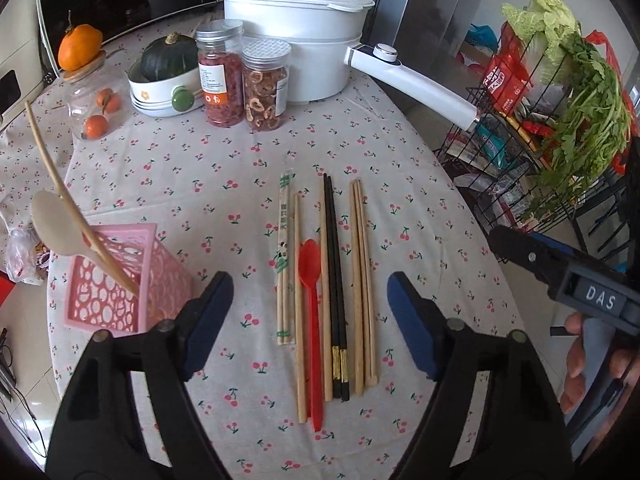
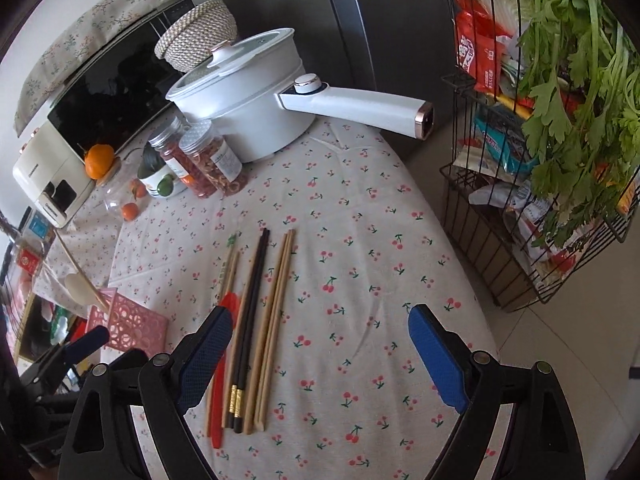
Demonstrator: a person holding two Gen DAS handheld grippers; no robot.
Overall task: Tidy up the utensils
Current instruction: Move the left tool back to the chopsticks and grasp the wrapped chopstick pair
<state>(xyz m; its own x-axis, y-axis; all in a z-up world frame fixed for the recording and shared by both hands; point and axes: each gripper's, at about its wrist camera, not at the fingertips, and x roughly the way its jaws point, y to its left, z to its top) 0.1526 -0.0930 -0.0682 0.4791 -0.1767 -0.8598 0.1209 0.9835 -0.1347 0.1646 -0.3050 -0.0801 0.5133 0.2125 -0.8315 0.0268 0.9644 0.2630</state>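
Cherry-print tablecloth (image 1: 200, 168). Utensils lie in a row ahead of the left gripper (image 1: 310, 320), jaws apart, empty; red spoon (image 1: 311, 280) midway between them. Right gripper (image 2: 320, 356) also open, empty, chopsticks (image 2: 272, 320) beside its left jaw. Step: selecting a piece. Next, likely: close on one, carry it to the pink holder (image 1: 120, 280).

Your left gripper (image 1: 310, 322) hangs above the cherry-print tablecloth (image 1: 192, 184) with its jaws apart and nothing between the blue pads (image 1: 208, 322). Just ahead of it lie the utensils in a row: wrapped chopsticks (image 1: 283, 256), a red spoon (image 1: 311, 292) among plain wooden ones, black chopsticks (image 1: 335, 280) and a bamboo pair (image 1: 362, 280). To your left stands the pink holder (image 1: 120, 280), a white spoon (image 1: 60, 228) and a wooden stick (image 1: 68, 196) leaning out of it. Your right gripper (image 1: 560, 272) reaches in from the right edge; its fingertips cannot be made out
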